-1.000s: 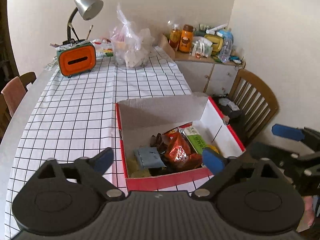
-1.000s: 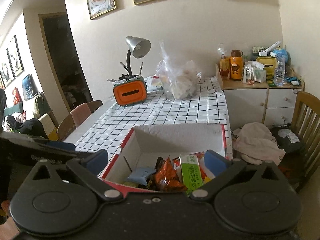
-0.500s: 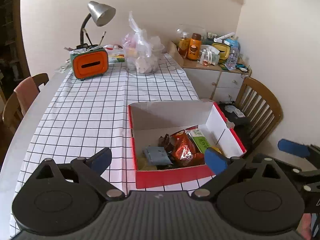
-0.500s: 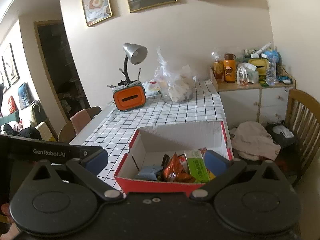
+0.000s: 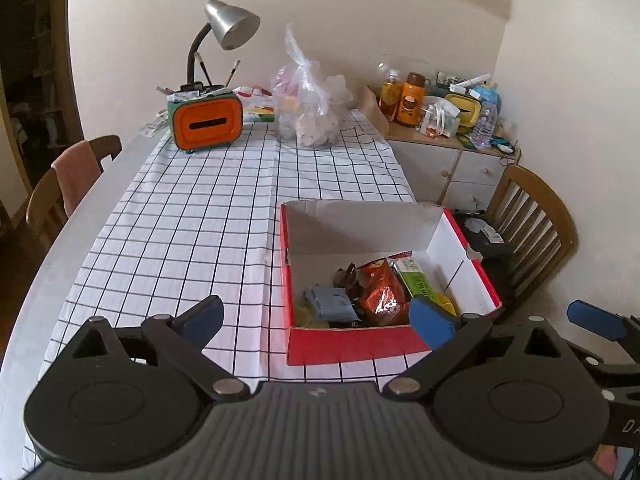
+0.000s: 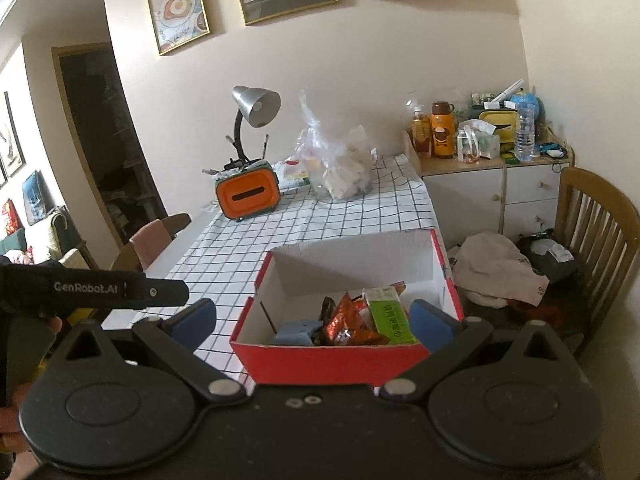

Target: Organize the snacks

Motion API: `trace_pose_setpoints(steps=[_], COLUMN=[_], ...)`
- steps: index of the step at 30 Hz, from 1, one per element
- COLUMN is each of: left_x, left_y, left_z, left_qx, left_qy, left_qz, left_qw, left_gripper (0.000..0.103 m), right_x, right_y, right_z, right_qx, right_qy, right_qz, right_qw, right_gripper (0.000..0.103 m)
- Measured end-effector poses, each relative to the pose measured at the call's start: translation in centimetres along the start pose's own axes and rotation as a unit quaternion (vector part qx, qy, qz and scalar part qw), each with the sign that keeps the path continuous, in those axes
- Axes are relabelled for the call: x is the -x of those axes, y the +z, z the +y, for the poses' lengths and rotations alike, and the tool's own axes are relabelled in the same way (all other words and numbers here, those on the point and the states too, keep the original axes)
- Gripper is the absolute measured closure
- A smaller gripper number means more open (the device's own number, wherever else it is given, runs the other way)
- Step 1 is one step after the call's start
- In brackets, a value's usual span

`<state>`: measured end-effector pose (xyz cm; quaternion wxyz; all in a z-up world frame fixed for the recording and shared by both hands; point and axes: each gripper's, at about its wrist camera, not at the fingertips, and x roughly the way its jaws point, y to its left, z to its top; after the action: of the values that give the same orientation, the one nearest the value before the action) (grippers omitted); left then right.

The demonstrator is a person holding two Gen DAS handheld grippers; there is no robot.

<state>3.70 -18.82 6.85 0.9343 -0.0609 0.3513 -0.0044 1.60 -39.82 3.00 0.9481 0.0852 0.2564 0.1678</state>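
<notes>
Snacks [image 5: 376, 294] all sit piled in the red box [image 5: 352, 346] at lower centre of both views, none loose on the checked cloth [image 5: 200, 216], so task looks done or nearly; left gripper [image 5: 316, 316] and right gripper [image 6: 312, 316] both wide and empty, short of the box.

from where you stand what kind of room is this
Most likely a home dining room: a table with a checked cloth, wooden chairs around it, framed pictures on the wall, and a cluttered cabinet.
</notes>
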Motion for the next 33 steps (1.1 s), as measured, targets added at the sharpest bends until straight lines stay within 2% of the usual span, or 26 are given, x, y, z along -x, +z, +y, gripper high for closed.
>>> trace_pose_setpoints(steps=[4,12,23,33], left_x=[0.1,0.8,1.0,0.5], left_y=[-0.3,-0.7,-0.9,-1.2], left_z=[-0.2,-0.8,-1.1,-1.7], left_qx=[0.002,-0.013,-0.024,-0.041], left_qy=[0.000,0.010,0.031,0.027], left_qz=[0.015,0.010,0.014,0.034], left_qw=[0.9999,0.9998,0.9991,0.9982], left_gripper=[0.003,0.003,0.003,0.003], right_x=[0.3,0.5,0.1,0.2], right_y=[-0.1,-0.2,-0.7,-1.1], right_z=[0.0,0.2,0.2,-0.3], right_qx=[-0.001,-0.005,-0.013,-0.026], right_qy=[0.000,0.000,0.012,0.008], right_qz=[-0.014,-0.025,-0.013,-0.006], right_qw=[1.000,1.000,1.000,1.000], right_gripper=[0.000,0.000,0.000,0.000])
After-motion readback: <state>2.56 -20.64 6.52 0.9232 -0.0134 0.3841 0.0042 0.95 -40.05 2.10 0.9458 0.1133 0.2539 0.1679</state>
